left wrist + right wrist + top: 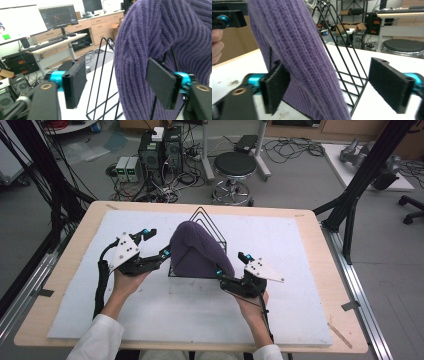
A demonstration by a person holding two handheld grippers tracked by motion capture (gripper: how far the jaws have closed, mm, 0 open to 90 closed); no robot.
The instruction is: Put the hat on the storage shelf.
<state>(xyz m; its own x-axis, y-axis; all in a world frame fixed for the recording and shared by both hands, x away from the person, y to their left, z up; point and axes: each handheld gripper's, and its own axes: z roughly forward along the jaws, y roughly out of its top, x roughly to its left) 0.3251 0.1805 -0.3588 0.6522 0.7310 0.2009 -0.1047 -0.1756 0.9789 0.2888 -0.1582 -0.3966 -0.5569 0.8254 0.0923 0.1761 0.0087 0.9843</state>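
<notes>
A purple knitted hat (200,250) is draped over a black wire rack (212,222) that stands on the white mat (280,295). My left gripper (156,243) sits at the hat's left side, open. In the left gripper view the hat (150,37) hangs between the pads; one pad (162,82) lies close against the knit and the other pad (75,82) stands well clear beside the rack (100,75). My right gripper (232,264) is at the hat's lower right corner, open. In the right gripper view the hat (294,37) and rack (347,57) stand between wide-spread pads (389,82).
The mat covers a wooden table (320,235). Beyond the far edge are a round stool (234,167), computer towers (160,152) and cables on the floor. Black frame posts (360,180) rise at the table's right and left.
</notes>
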